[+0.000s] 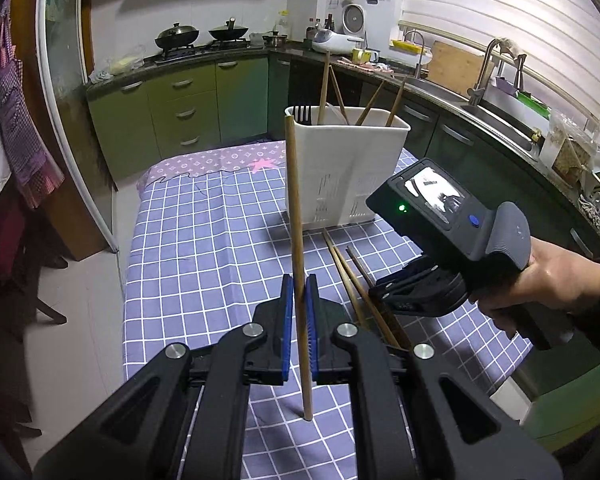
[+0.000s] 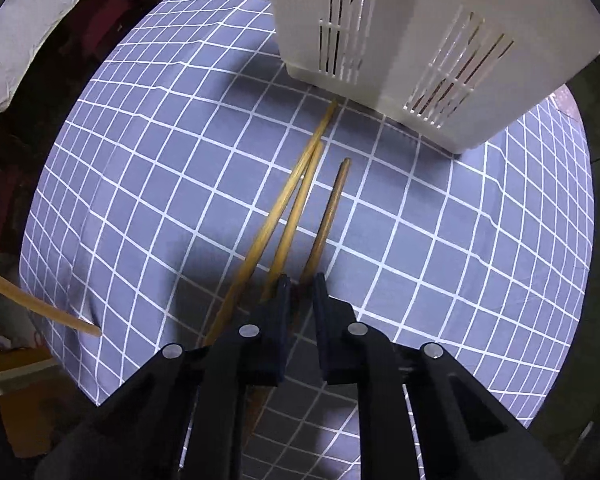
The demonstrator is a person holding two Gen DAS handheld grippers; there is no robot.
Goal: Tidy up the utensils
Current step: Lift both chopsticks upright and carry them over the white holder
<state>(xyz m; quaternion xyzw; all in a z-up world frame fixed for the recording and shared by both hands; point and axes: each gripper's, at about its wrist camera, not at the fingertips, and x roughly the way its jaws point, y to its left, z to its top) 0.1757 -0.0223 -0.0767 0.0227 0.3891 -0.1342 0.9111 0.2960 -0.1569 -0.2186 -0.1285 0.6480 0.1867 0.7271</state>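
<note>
One chopstick clamped upright in left tool; right tool, slightly apart, straddles a darker chopstick; next, drop into holder.

Pale round wooden chopstick: smooth, matt, light grain. Three darker wooden chopsticks: duller, worn finish. White slotted plastic utensil holder: smooth, faint sheen. Blue-and-white checked cloth over table: soft, matt, slightly creased. Left gripper: matt black plastic, ribbed blue pads, bright metal pins.
</note>
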